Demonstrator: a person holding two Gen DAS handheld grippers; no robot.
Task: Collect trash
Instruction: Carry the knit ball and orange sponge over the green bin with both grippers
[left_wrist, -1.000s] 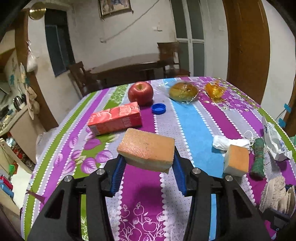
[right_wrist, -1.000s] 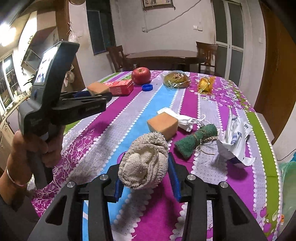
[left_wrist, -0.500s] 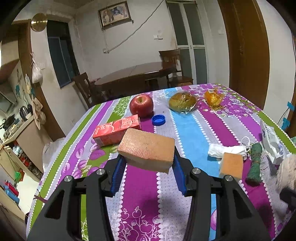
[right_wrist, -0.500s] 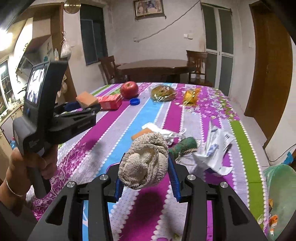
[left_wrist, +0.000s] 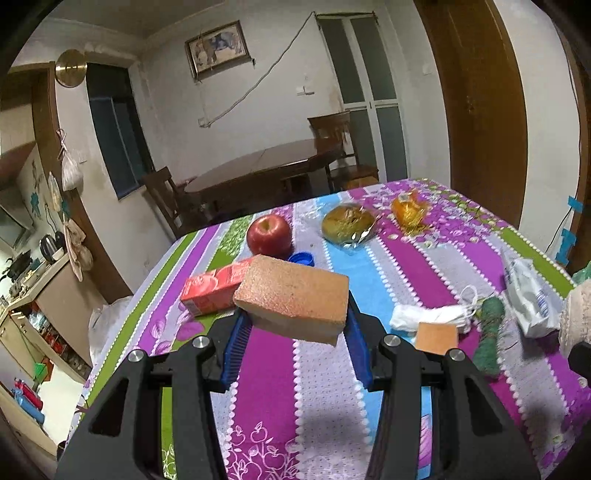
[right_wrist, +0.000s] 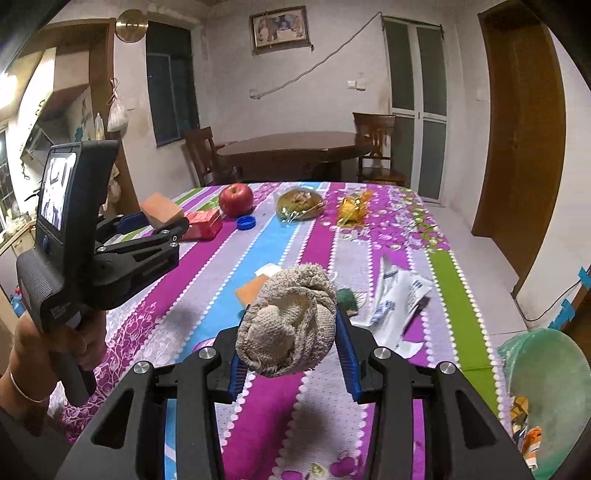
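L tool (left_wrist: 293, 328) clamps orange sponge (left_wrist: 293, 295), long axis across jaws, lifted off desk (left_wrist: 325, 391). R tool (right_wrist: 290, 354) grips balled beige rag (right_wrist: 288, 325), also airborne. Green-lined bin (right_wrist: 543, 384) sits low, R of desk edge; R hand nearer, likely drops first.

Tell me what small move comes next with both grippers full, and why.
Probably swing the right gripper toward the green bin at the table's right edge. It is shut on the balled cloth, clear of the table, and the bin is on its side. The left gripper, shut on the sponge, could follow.
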